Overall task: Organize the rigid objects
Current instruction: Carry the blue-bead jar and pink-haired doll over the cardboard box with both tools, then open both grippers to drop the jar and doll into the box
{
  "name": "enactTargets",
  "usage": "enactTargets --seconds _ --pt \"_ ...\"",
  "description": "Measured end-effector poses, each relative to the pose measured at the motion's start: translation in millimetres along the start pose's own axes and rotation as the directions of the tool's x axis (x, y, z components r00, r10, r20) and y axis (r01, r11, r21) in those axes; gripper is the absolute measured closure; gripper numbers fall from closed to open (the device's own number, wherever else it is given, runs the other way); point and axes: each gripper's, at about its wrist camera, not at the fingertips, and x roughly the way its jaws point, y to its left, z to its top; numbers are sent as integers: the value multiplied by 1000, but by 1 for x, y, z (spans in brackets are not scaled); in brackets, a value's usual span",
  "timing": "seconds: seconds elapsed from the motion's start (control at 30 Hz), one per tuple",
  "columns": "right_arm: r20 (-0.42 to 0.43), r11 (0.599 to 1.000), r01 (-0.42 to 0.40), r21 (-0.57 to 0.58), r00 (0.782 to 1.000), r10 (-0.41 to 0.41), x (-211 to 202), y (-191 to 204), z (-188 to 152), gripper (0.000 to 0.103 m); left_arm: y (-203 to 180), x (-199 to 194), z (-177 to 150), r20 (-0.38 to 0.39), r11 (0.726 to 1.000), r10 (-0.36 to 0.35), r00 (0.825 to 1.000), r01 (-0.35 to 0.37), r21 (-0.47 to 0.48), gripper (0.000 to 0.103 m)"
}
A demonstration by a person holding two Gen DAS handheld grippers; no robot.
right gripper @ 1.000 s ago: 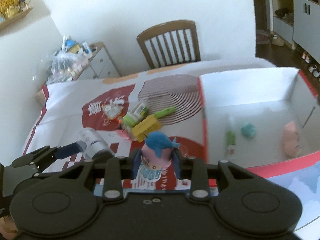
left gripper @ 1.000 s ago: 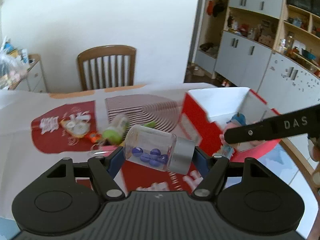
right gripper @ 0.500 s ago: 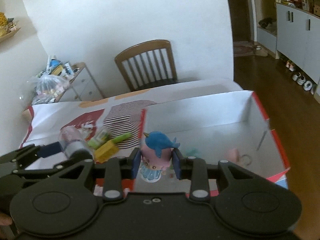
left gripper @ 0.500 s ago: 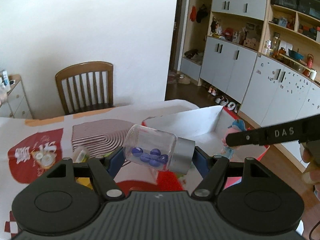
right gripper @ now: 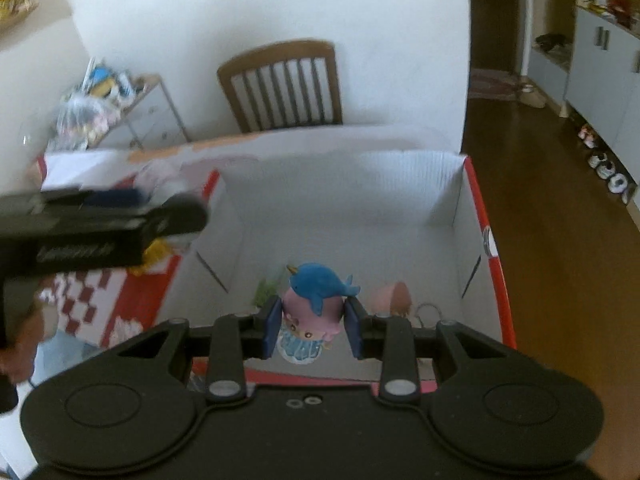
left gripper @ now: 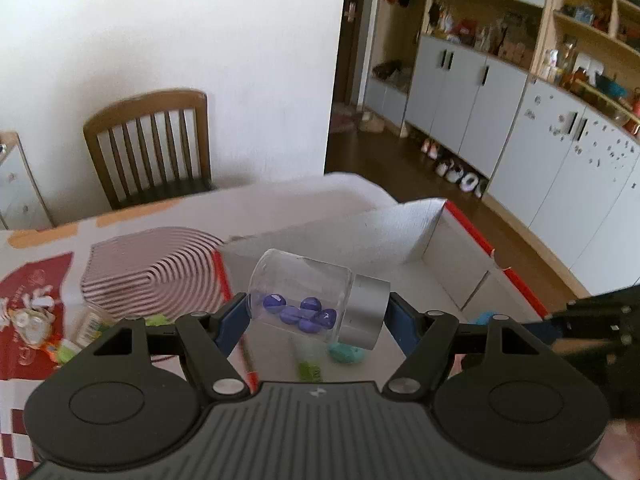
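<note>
My left gripper (left gripper: 316, 314) is shut on a clear glass jar (left gripper: 304, 292) with a silver lid and several blue beads inside; the jar lies sideways between the blue pads, above the near left part of the white box (left gripper: 360, 232) with red edges. My right gripper (right gripper: 312, 326) is shut on a pink figurine with a blue whale on its head (right gripper: 314, 304), held over the inside of the same box (right gripper: 400, 200). The left gripper's black body (right gripper: 100, 228) shows at the left of the right wrist view.
Inside the box lie a teal piece (left gripper: 346, 354), a green piece (left gripper: 310, 370) and a pink toy (right gripper: 390, 298). Left of the box, on the red and white tablecloth (left gripper: 36, 280), sit a small bottle (left gripper: 90, 320) and other small items. A wooden chair (left gripper: 150, 144) stands behind the table.
Both grippers have moved to the right, from over the tablecloth to over the box, each keeping its object. The box now fills the middle of both views.
</note>
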Motion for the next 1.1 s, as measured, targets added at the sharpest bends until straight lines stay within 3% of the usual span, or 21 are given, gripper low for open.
enactTargets --seconds 0.47,1.1 --pt "-120 997 -35 -70 992 27 36 -14 3 70 -30 89 6 -150 998 65 987 -65 4 30" --pt "-192 997 -73 -37 979 65 83 -20 25 71 -31 166 11 -342 996 86 936 -80 31 30"
